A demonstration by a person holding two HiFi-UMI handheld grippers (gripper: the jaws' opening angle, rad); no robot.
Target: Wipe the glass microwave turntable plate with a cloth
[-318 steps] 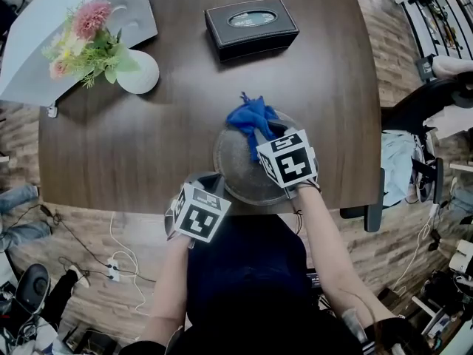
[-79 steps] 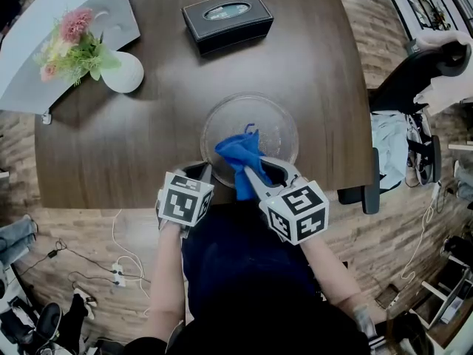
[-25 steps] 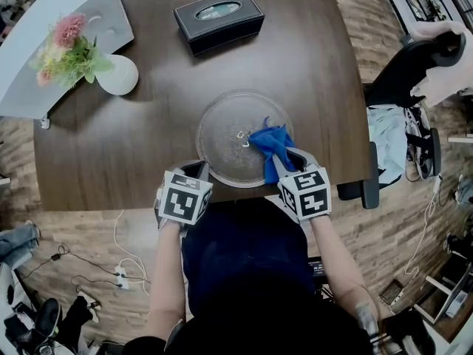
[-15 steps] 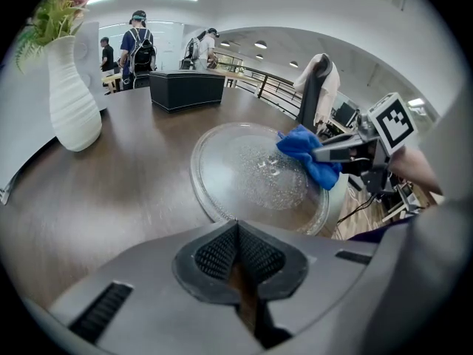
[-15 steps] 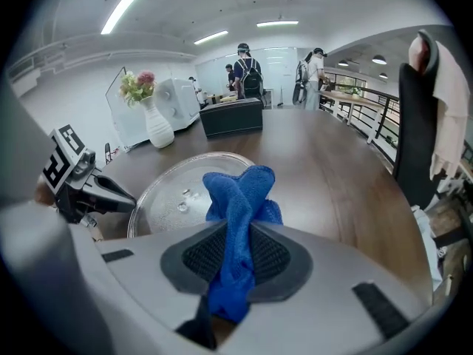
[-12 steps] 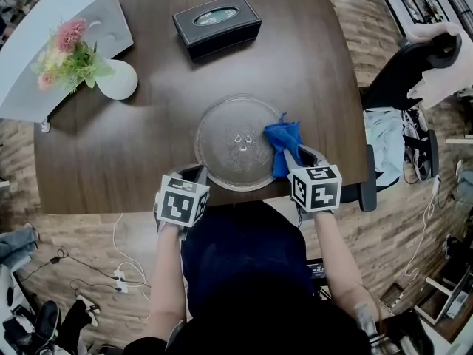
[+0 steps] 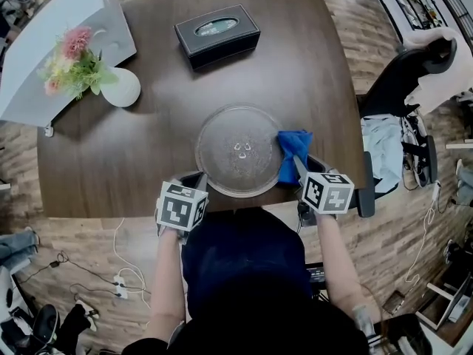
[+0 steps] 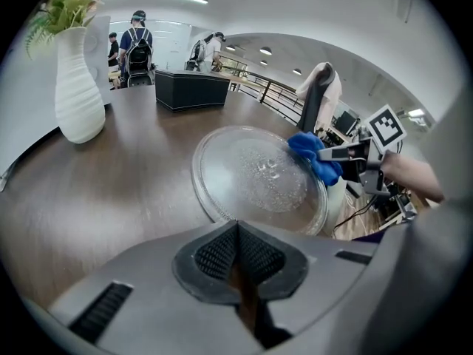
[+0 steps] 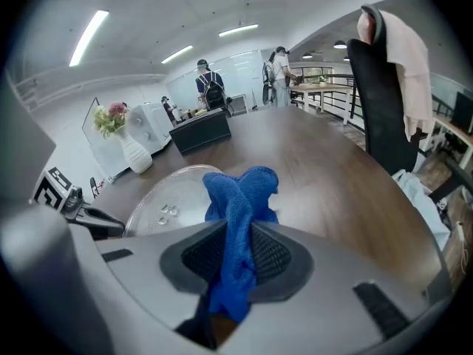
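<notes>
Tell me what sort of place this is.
Probably an open-plan office or lab: an office chair with a garment draped over it, strip lights overhead, people standing at desks behind, and a power strip on the wood floor.

A dark wooden table (image 7: 310,72) with rounded corners carries three things. A round glass plate (image 7: 238,151) lies flat close to the edge where the person stands. A black tissue box (image 7: 216,35) sits well apart, toward the far side. A white vase (image 7: 120,87) of flowers (image 7: 70,59) stands upright at the left.
</notes>
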